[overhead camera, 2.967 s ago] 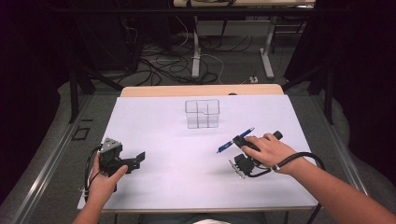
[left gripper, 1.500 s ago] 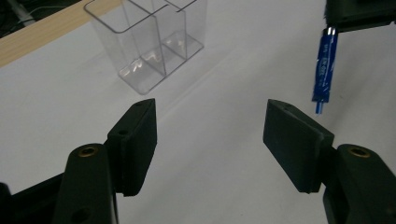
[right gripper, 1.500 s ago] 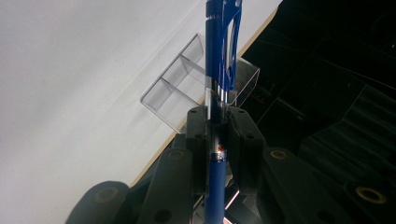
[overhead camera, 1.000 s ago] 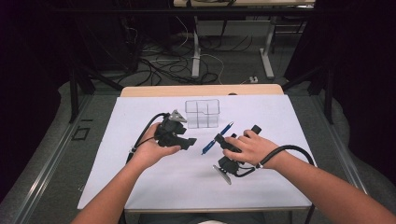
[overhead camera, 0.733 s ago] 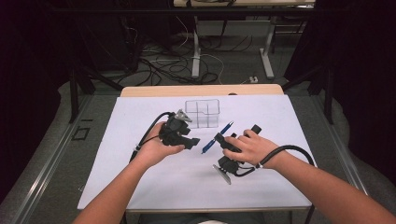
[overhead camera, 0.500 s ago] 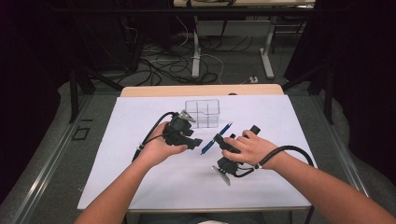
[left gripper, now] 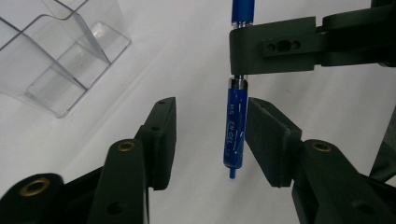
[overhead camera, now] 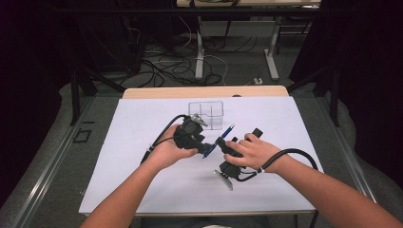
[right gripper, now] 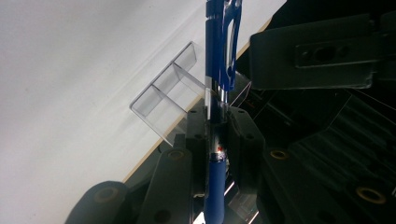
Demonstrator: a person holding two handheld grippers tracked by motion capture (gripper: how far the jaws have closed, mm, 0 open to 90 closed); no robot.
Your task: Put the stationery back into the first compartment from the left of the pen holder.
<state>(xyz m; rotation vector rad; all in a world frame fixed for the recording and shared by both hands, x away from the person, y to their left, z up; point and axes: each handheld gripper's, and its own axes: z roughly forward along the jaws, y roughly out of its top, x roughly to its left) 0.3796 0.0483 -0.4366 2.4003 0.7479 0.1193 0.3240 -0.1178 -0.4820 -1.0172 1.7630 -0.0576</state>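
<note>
A blue pen hangs tilted above the white table, and my right gripper is shut on its middle. In the right gripper view the pen runs up between my closed jaws. My left gripper is open beside it. In the left gripper view its jaws straddle the pen's lower barrel, which lies close to the right jaw, while the right gripper's jaw crosses the pen above. A clear compartment organizer stands just behind both grippers.
The organizer sits empty on a white sheet that covers the table. A wooden strip shows at the table's far edge. Cables trail from both grippers across the sheet. Cables and desk legs lie on the floor beyond the table.
My left gripper came from the front left of the table to the middle and closed in on the pen. My right gripper lifted the pen off the sheet and moved left.
</note>
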